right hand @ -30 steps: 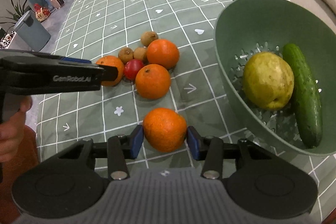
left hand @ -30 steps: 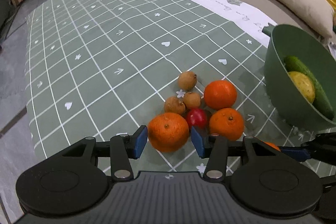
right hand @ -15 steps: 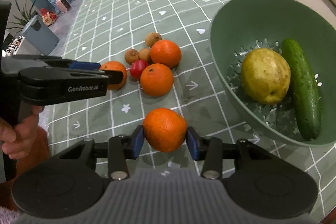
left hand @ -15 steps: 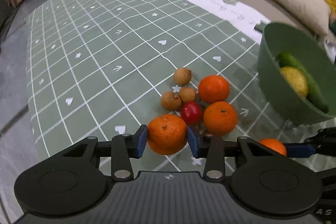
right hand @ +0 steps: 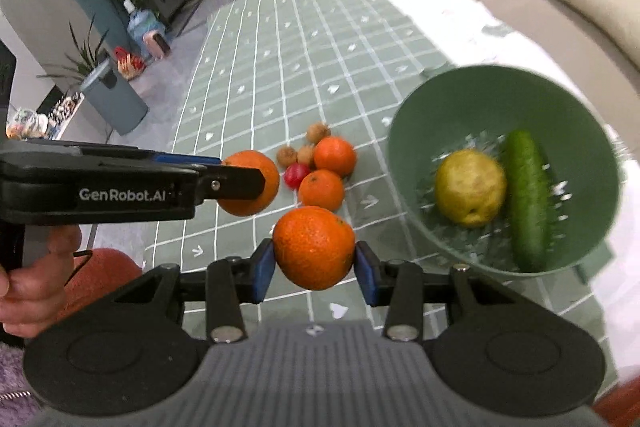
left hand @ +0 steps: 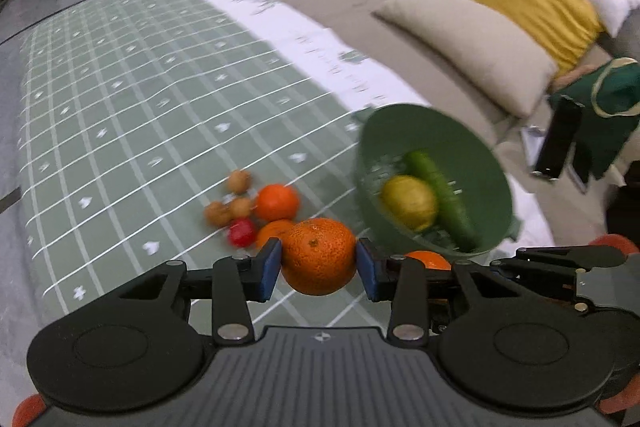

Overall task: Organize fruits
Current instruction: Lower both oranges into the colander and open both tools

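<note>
Orange (left hand: pixel 318 256) btwn left gripper (left hand: pixel 318 269) pads

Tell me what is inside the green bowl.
The bowl holds a yellow pear and, beside it, a cucumber. Drain holes show in the bottom around them. Whatever lies under the two cannot be seen.

Both tongs (left hand: pixel 318 269) (right hand: pixel 314 269) clamped, angled downward
</note>
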